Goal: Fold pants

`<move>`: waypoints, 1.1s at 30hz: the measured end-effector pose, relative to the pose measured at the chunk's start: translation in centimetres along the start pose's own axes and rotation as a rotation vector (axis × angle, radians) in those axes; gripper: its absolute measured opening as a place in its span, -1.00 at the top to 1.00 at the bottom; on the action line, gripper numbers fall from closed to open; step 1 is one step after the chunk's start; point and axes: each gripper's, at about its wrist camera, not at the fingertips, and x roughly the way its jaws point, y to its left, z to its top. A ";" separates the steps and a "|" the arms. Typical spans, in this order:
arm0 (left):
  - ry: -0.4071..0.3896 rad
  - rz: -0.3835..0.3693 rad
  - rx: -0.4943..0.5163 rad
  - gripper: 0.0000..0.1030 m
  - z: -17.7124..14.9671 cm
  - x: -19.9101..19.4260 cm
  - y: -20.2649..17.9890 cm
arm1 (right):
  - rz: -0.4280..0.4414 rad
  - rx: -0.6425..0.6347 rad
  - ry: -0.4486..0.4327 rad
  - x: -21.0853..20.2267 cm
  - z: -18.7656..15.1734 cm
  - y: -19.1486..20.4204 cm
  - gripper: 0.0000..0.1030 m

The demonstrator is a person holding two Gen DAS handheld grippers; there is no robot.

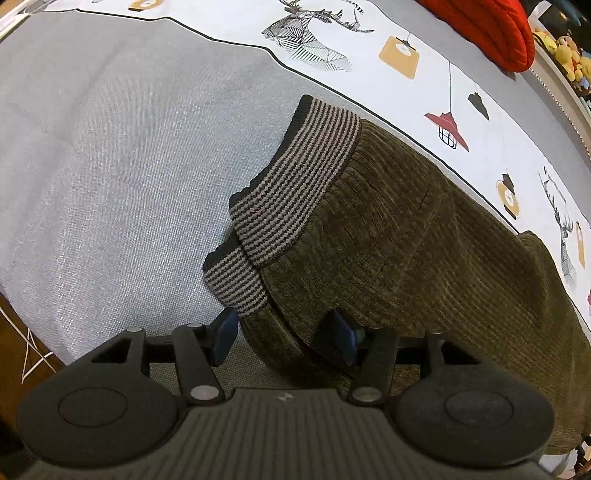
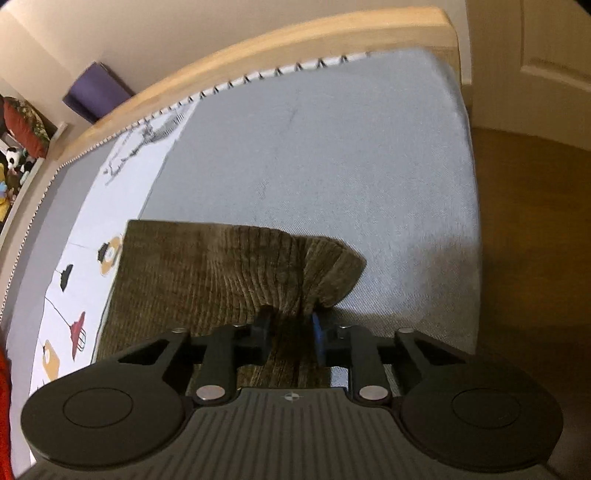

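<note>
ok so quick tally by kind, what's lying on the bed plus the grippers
pants: 1
red cushion: 1
grippers: 2, left gripper and right gripper
total: 4

Both fisheye views bend straight lines hard toward the edges. The left wrist view is evenly lit and sharp, the bed (image 1: 110, 155) pale and bright. The right wrist view is dimmer, warm-toned, softly blurred, with a shadow right of the pants (image 2: 207, 280)
</note>
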 end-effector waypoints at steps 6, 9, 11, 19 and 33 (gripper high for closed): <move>-0.013 -0.029 -0.022 -0.20 0.0 -0.3 0.7 | 0.083 -0.241 -0.218 -6.1 -2.7 5.3 0.61; -0.011 -0.040 -0.029 -0.20 0.0 -0.4 0.9 | 0.182 -0.541 -0.379 -10.8 -7.8 10.2 0.62; -0.010 -0.042 -0.026 -0.20 0.1 -0.5 0.9 | 0.278 -0.753 -0.474 -13.9 -12.9 12.7 0.62; -0.003 -0.047 -0.009 -0.25 0.0 -0.5 0.6 | 0.722 -1.429 -0.036 -17.4 -35.1 14.4 0.60; 0.008 -0.076 -0.010 -0.44 0.2 -0.5 0.8 | 1.014 -1.614 0.160 -21.5 -39.1 13.6 0.20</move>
